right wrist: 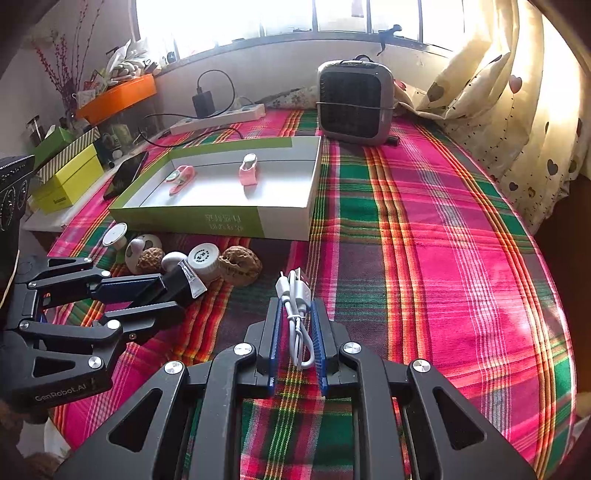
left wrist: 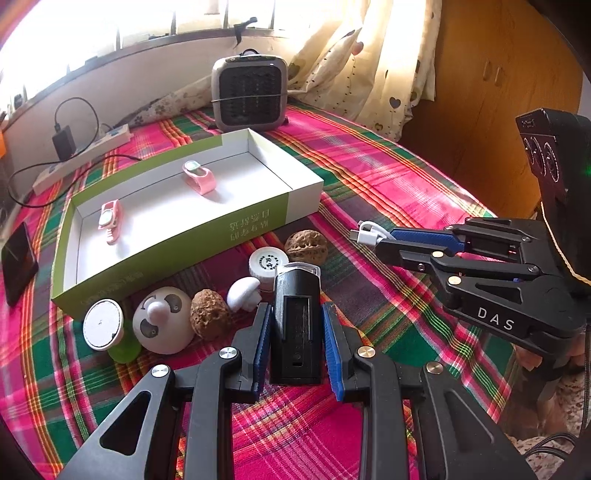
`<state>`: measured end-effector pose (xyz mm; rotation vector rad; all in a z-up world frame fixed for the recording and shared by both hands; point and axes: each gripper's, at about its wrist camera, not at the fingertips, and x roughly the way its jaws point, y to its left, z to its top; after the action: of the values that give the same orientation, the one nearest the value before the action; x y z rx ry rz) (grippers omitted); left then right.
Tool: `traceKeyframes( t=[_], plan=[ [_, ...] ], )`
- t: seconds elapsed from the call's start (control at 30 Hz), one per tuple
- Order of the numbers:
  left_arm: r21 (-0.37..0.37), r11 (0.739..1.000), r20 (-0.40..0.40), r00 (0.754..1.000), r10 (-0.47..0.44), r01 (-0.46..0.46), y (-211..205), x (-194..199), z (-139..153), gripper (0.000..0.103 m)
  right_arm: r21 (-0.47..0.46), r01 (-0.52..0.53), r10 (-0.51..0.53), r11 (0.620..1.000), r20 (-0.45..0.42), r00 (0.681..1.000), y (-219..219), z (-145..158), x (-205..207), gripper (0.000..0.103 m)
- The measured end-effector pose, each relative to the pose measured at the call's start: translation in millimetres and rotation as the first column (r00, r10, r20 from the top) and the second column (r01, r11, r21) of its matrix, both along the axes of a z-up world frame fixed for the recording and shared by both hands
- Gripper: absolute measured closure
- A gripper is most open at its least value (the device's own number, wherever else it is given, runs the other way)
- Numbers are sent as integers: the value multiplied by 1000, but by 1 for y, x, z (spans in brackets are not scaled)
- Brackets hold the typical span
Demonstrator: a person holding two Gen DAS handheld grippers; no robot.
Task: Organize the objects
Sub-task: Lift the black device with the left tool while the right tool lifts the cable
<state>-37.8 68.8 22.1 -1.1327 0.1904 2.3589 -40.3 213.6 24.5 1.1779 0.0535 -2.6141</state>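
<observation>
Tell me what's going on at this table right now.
A person is tidying small items with two handheld tools. The left tool grips a black rectangular device; the right tool is shut on a coiled white cable. Two pink watches already lie in the open green-and-white box; walnuts wait outside it.

Wrist views, downward, shared box

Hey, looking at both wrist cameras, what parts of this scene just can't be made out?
- Printed text on the green and white box: upside down and too small in both views.
- Lower end of the black device in the left gripper: the fingers cover its sides in the left wrist view.
- White cable in the right gripper: its far plugs are too small to identify.
- Window: overexposed, nothing outside shows.
</observation>
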Motion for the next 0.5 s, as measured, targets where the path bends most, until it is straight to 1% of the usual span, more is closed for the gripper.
traceKeyframes(
  t=[0.5],
  plan=[
    [3, 999, -14, 999, 32, -32, -9, 1, 10, 78, -20, -12, 12, 1000, -22, 1000, -5, 8, 3, 87]
  ],
)
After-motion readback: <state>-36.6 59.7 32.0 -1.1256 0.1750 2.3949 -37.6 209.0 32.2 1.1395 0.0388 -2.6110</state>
